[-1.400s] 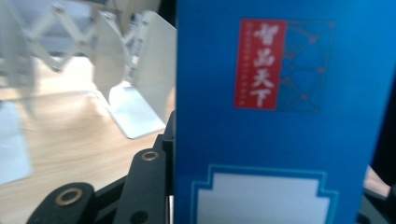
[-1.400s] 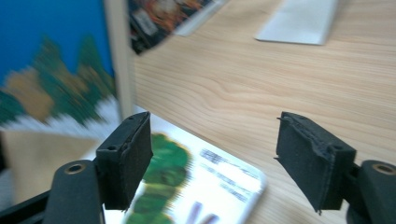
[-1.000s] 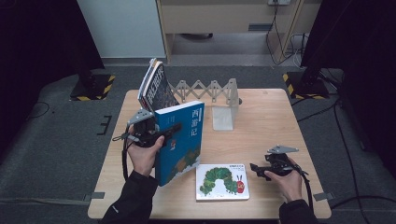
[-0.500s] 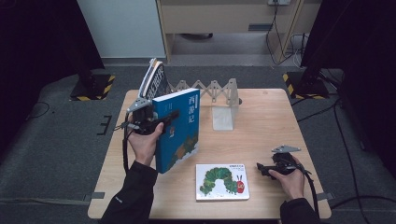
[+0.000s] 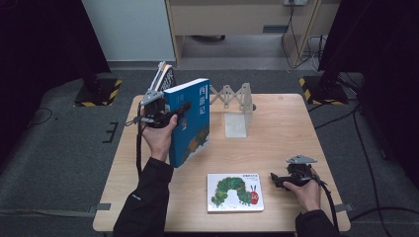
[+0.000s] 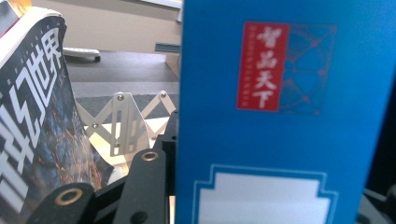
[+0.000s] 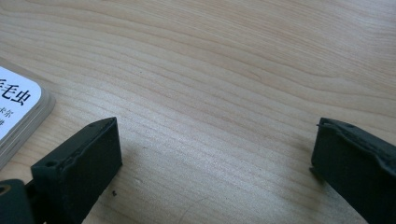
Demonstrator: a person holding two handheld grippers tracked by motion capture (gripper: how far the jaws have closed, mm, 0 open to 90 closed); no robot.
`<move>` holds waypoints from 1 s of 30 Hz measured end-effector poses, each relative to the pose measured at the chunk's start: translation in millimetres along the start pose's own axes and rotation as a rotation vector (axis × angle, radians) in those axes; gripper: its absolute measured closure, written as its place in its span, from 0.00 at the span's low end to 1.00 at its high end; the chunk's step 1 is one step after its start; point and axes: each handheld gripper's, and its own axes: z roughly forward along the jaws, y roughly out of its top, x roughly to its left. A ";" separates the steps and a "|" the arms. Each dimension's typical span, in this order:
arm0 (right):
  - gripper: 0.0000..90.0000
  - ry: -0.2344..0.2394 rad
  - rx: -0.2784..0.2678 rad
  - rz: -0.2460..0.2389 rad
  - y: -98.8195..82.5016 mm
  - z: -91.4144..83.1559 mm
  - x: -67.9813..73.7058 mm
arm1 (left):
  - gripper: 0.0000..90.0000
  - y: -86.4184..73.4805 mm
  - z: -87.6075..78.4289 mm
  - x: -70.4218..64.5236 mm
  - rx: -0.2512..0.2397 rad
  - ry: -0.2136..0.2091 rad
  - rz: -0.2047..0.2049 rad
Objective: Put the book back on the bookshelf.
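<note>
Left gripper (image 5: 165,112) is clamping the blue book (image 5: 190,121) across its thickness, jaws closed onto both covers near the upper spine edge. The book is standing upright and slightly tilted, lifted off the wooden table (image 5: 276,133). In the left gripper view the blue cover (image 6: 285,116), with its red label, is sitting between the black jaws.

Just behind the blue book, a dark-covered book (image 5: 165,79) is leaning at the table's far left edge; beside it to the right, a white accordion book rack (image 5: 236,106) is standing on the table.

Right gripper (image 5: 285,179) is resting low at the table's near right, jaws having just been opening, now spread wide with only bare wood between them. It is touching no book. The caterpillar picture book (image 5: 235,191) is lying flat just to its left, apart from the jaws.
</note>
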 end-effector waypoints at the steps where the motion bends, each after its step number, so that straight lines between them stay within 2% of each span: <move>1: 0.01 -0.003 -0.003 0.003 -0.1 0.5 0.3 | 0.67 0.0 2.8 0.5 0.004 0.000 -0.002; 7: 0.01 -0.007 -0.008 0.009 -0.1 1.2 1.0 | 0.67 0.1 19.3 2.2 0.015 0.009 -0.017; 12: 0.00 -0.007 -0.009 0.010 -0.1 1.2 1.1 | 0.67 2.8 34.8 1.9 0.019 0.023 0.000; 15: 0.00 -0.008 -0.009 0.010 -0.1 1.2 1.1 | 0.67 1.7 44.2 0.5 0.021 0.045 0.006; 21: 0.00 -0.009 -0.009 0.005 -0.2 1.3 0.9 | 0.67 -3.2 61.2 3.4 0.017 0.058 -0.018; 30: 0.00 -0.009 -0.009 0.005 -0.2 1.3 1.0 | 0.67 -7.7 86.4 2.1 0.011 0.110 0.028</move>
